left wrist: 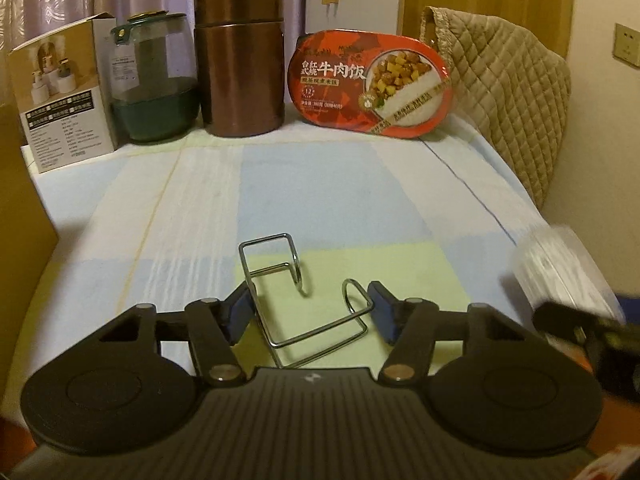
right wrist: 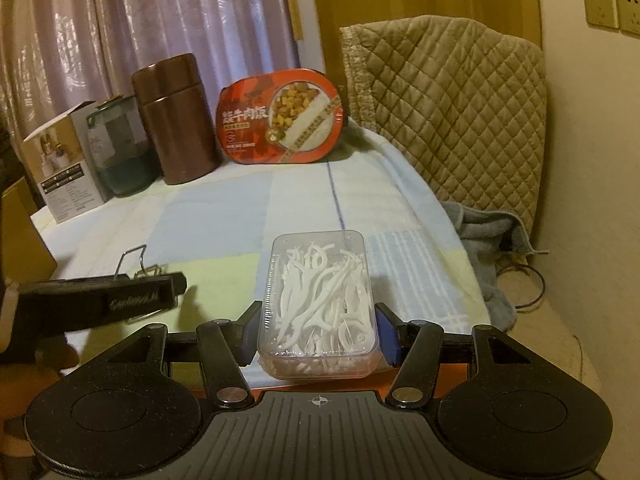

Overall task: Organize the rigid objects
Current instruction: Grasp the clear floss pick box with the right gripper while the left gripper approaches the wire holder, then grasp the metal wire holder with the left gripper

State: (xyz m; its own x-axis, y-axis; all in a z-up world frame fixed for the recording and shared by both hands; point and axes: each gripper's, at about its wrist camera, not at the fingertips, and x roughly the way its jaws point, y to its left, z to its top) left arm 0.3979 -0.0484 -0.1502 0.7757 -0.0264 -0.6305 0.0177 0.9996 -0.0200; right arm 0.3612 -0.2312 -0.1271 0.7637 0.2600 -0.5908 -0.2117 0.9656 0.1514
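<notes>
Four things stand in a row along the far edge of the pale checked cloth (left wrist: 320,184) covering the table. From the left: a white and tan printed cardboard box (left wrist: 66,92), a clear glass jar with a dark green base and lid (left wrist: 154,80) just beside it, a tall copper-brown metal canister (left wrist: 240,58), and, set apart to the right, a red oval ready-meal tub (left wrist: 370,82) propped on its edge with its printed lid facing the cameras. Behind them hangs a mauve curtain (right wrist: 160,24); a beige quilted cover (right wrist: 452,108) is draped at the right.

Nearer, the left gripper (left wrist: 312,310) straddles a bent chrome wire rack (left wrist: 296,296) lying on the cloth. Its blue pads (left wrist: 240,312) sit at the rack's two sides, touching or nearly touching the wire; whether they actually press on it cannot be told. In the right wrist view this gripper shows as a dark bar (right wrist: 104,300) at the left, with the wire peeking above it.

To the right, the right gripper (right wrist: 318,330) is clamped on a clear plastic box of white floss picks (right wrist: 318,300), one pad on each long side, the box lying lengthwise between the fingers, its near end past the table edge. A grey towel (right wrist: 484,236) lies crumpled beside the table.
</notes>
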